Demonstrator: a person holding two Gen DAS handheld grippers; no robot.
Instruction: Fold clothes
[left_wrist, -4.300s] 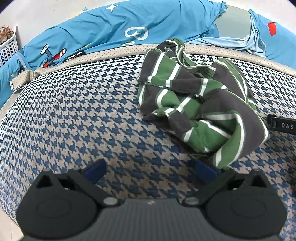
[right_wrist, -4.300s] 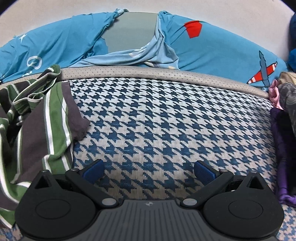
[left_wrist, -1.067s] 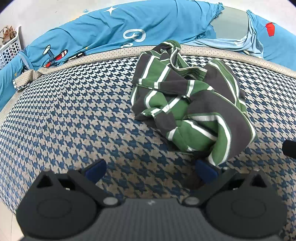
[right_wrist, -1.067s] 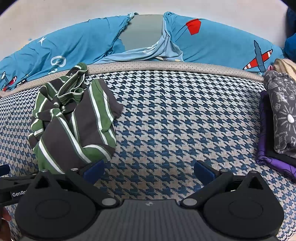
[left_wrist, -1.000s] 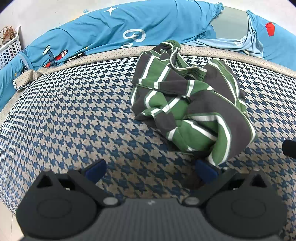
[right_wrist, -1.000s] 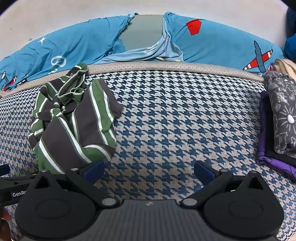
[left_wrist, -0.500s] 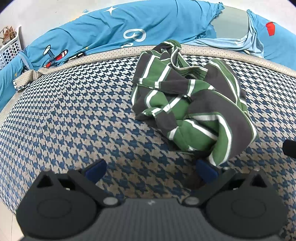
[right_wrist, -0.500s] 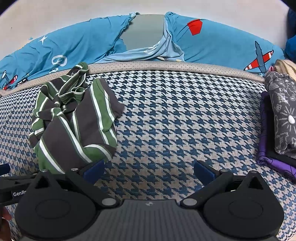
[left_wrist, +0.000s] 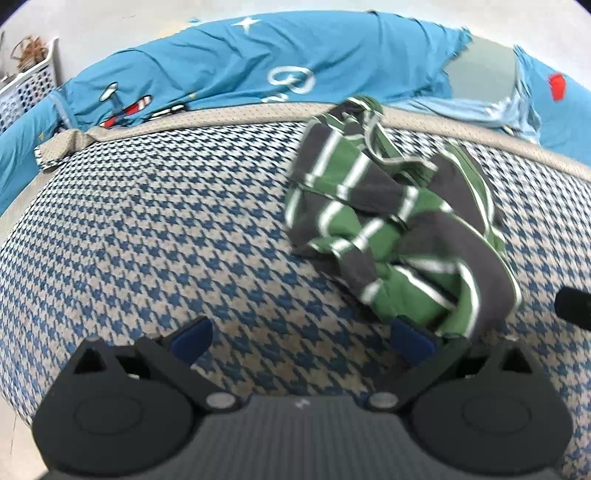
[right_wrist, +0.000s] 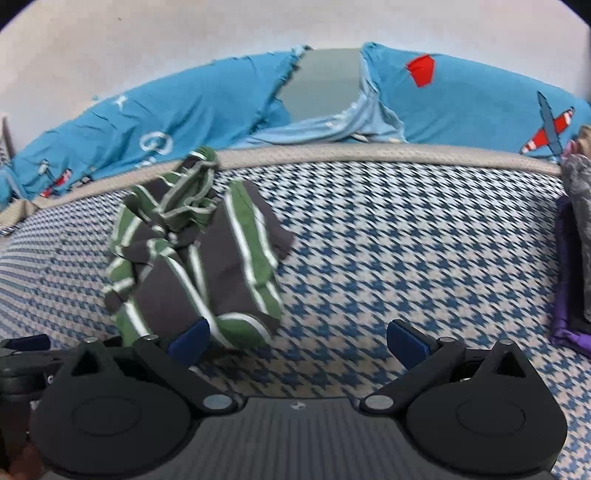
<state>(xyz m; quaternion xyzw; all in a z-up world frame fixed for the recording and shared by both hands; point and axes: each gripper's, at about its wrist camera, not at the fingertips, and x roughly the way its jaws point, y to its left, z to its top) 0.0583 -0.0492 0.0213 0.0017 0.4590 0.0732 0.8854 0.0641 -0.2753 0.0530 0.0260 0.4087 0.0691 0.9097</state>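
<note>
Lay crumpled on the houndstooth bed cover: a green-and-grey striped garment, its near edge just past the right pad of the left hand-held gripper, which was spread wide, grasping nothing. Right hand-held gripper likewise released, the garment ahead of its left pad. Seen only from the right wrist: folded grey and purple clothes stacked at the far right, well apart from the garment. Seen only from the left wrist: a white basket at the far left. Behind, a blue airplane-print blanket. Nothing between pads and garment.
</note>
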